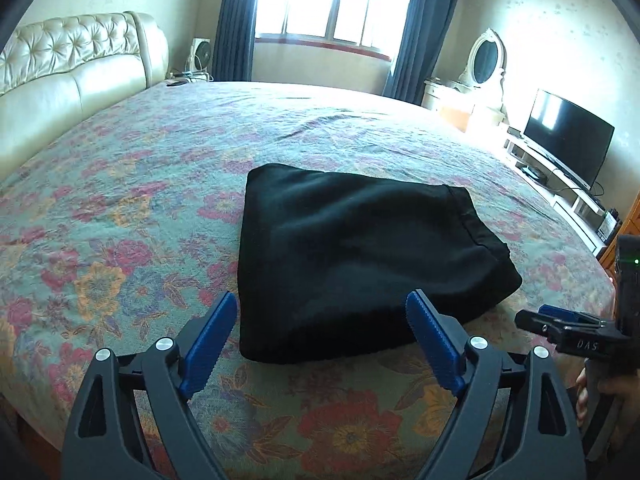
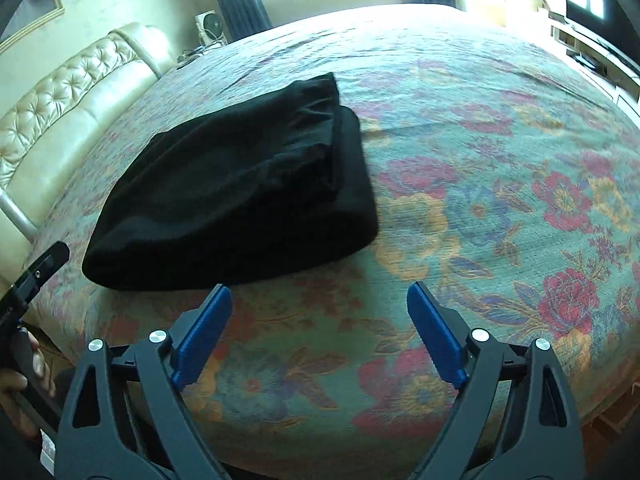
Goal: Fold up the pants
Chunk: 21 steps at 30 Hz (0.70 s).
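The black pants (image 1: 352,256) lie folded into a compact stack on the floral bedspread (image 1: 120,208). They also show in the right wrist view (image 2: 248,188), up and to the left. My left gripper (image 1: 322,308) is open and empty, just in front of the stack's near edge. My right gripper (image 2: 320,296) is open and empty, over bare bedspread (image 2: 480,200) to the right of the stack. The right gripper also shows at the right edge of the left wrist view (image 1: 560,320). The left gripper's tip shows at the left edge of the right wrist view (image 2: 44,264).
A cream tufted headboard (image 1: 72,68) runs along the bed's left side. A window with dark curtains (image 1: 236,20) is at the back. A TV (image 1: 568,140) on a low stand and a dresser mirror (image 1: 486,56) stand at the right.
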{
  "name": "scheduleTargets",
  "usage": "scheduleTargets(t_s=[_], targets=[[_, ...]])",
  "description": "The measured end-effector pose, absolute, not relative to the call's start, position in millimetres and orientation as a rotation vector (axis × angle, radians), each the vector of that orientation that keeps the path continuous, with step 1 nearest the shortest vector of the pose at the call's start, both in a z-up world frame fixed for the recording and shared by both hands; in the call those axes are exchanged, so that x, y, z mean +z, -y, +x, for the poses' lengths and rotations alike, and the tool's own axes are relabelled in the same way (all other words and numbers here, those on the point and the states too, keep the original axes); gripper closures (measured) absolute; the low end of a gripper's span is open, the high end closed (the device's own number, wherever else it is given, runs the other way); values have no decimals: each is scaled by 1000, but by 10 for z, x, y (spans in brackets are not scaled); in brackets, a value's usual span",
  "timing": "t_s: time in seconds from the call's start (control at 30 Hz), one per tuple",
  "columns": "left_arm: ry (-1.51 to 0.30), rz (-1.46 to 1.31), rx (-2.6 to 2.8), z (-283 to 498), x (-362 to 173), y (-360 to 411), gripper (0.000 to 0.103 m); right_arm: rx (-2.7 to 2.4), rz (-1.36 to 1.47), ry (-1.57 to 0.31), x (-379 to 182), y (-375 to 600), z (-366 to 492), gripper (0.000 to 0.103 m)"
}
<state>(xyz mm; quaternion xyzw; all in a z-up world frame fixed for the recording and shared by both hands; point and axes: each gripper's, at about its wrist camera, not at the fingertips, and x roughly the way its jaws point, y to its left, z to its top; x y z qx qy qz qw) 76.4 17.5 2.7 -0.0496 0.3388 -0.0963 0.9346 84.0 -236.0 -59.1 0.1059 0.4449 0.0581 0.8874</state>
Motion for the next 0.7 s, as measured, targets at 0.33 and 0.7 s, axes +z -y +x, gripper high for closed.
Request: scheduleTargets(t_s=[0.33,0.7], targets=[[-716,-126,-67,588,-10,-134,17,122,117,-900,-504,2030,687,13],[-787,-114,-84,565,-129,-39,17,129,163,-928,-573,2068,638,13]])
